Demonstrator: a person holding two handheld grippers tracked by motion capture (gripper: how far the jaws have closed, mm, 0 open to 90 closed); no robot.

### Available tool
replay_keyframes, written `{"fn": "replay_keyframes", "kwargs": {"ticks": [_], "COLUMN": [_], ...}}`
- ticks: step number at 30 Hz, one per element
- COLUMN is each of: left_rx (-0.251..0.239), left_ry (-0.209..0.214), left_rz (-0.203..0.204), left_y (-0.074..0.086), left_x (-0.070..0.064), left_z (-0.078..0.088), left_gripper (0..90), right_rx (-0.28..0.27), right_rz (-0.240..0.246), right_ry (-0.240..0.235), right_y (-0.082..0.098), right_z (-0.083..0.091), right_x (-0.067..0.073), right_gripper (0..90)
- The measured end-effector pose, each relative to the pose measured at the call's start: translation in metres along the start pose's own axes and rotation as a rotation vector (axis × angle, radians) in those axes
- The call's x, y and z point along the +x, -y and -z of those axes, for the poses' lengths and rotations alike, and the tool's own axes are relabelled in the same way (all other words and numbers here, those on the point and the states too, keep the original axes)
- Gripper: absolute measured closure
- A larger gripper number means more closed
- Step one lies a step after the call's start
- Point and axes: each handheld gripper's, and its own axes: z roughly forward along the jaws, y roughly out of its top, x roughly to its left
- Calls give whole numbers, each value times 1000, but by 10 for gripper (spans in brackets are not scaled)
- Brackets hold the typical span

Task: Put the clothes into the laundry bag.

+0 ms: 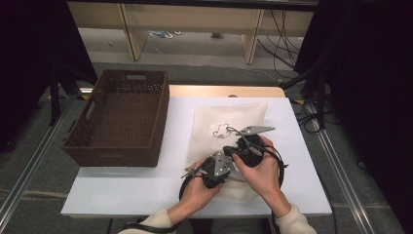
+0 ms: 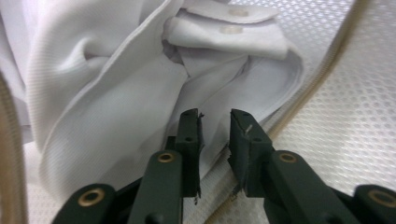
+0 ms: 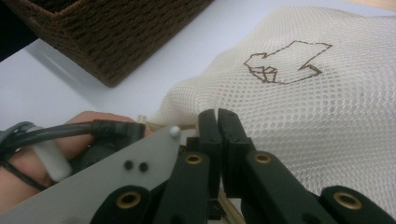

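One mesh bag [image 1: 229, 127], one white shirt [image 2: 116, 93] — two tools, one basket [image 1: 122, 114].

No legible text (bag emblem wordless)

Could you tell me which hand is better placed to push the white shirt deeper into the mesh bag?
Probably left: its gripper points into the bag at the white shirt, fingers apart. The right gripper is shut at the mesh bag edge.

Cream mesh bag [image 1: 229, 122] (brown motif)
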Motion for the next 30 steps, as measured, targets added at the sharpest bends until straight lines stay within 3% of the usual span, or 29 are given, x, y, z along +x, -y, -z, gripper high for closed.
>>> {"fn": "replay_keyframes", "kwargs": {"ticks": [1, 2, 3, 5, 6, 7, 8, 9, 10, 11, 12, 14, 15, 18, 19, 20, 21, 22, 23, 24, 25, 26, 27, 28, 30], "left_rx": [-6, 49, -9, 30, -15, -7, 12, 15, 2, -3, -10, -37, -34, -28, -18, -10, -8, -6, 3, 3, 35, 9, 41, 42, 55], "left_ry": [11, 22, 8, 34, 31, 37, 46, 41, 62, 61, 44, 24, 16, -20, -18, -32, -45, -70, -78, -78, -79, -83, -66, -53, -57], "left_rz": [-4, -56, 9, -44, 6, -7, -48, 15, -32, -31, -38, -6, 11, 41, 67, 77, 89, 75, 125, 125, 127, 158, 167, 218, 251], "left_y": [0, -1, 0, -1, -1, -1, -2, -1, -3, -3, -2, 2, 4, 14, 17, 21, 24, 27, 35, 35, 38, 41, 44, 48, 53], "left_x": [0, 3, -3, 0, -4, -4, -3, -8, -4, -2, 0, 6, 9, 21, 24, 28, 29, 34, 38, 38, 41, 41, 44, 44, 48], "left_z": [1, 7, 7, 15, 16, 21, 27, 33, 41, 49, 55, 71, 76, 95, 99, 103, 106, 108, 110, 110, 112, 107, 107, 104, 98], "left_gripper": [712, 702, 695, 682, 674, 665, 655, 648, 641, 633, 626, 613, 596, 540, 524, 509, 493, 472, 448, 415, 415, 405, 395, 386, 384], "right_rx": [-1, -5, -5, -5, -2, -1, 1, 6, 7, 5, 9, 29, 26, 40, 54, 56, 70, 73, 96, 96, 127, 139, 146, 161, 176], "right_rz": [1, -2, 6, 3, 1, 0, -10, -16, -13, -24, 2, 7, -29, -24, 14, 5, 8, -12, -36, -36, -30, -42, -37, -36, -27], "right_ry": [1, -1, 2, 5, 4, 5, 6, 6, 7, 7, 2, 9, 16, 13, 6, 30, 21, 35, 25, 25, 29, 26, 32, 32, 41], "right_y": [0, 0, 0, 0, 0, 0, 0, 0, 0, 1, 0, 0, 1, 2, 1, 2, 2, 3, 4, 4, 5, 6, 6, 6, 8], "right_z": [0, 0, 0, 1, 1, 1, 1, 1, 1, 1, 1, 2, 2, 0, -1, -1, -3, -4, -4, -4, -7, -8, -9, -9, -12], "right_x": [0, 0, -1, -1, -1, -1, 0, 0, 0, 0, -2, -3, -1, -4, -6, -5, -6, -4, -4, -4, -6, -7, -8, -9, -13], "right_gripper": [900, 900, 900, 900, 900, 900, 900, 900, 900, 899, 899, 899, 899, 898, 898, 898, 897, 897, 897, 897, 896, 896, 895, 895, 893]}}
